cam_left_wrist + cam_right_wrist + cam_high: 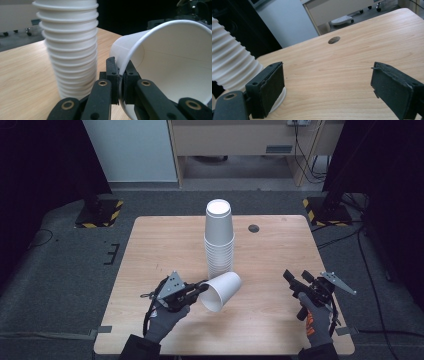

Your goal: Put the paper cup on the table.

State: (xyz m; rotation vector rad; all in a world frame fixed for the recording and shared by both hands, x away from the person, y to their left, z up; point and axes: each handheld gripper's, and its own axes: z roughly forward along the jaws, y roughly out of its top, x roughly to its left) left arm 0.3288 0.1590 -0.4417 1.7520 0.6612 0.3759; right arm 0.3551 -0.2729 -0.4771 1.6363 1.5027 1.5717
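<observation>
The left gripper (199, 290) was clamped on the rim of a single white paper cup (222, 290), its two jaws pinching the thin wall from inside and outside, as the left gripper view showed at the cup's lip (122, 75). The cup was held tilted on its side, mouth toward the person and base pointing toward the far right, just beside the foot of the cup stack (219, 240). That stack stood upside down near the middle of the wooden table (150, 250), and its ribbed rims were visible close by in the left gripper view (72, 50). The right gripper (296, 287) rested near the table's right edge, jaws spread wide with nothing between them, well apart from the cup. The step in hand appeared to be carrying one separated cup in relation to the stack; whether it was to be added or set aside cannot be told. The next move would call for a steady hold on the thin rim, a wrist turn to bring the cup upright or inverted as required, and clearance from the stack so that it was not knocked.
</observation>
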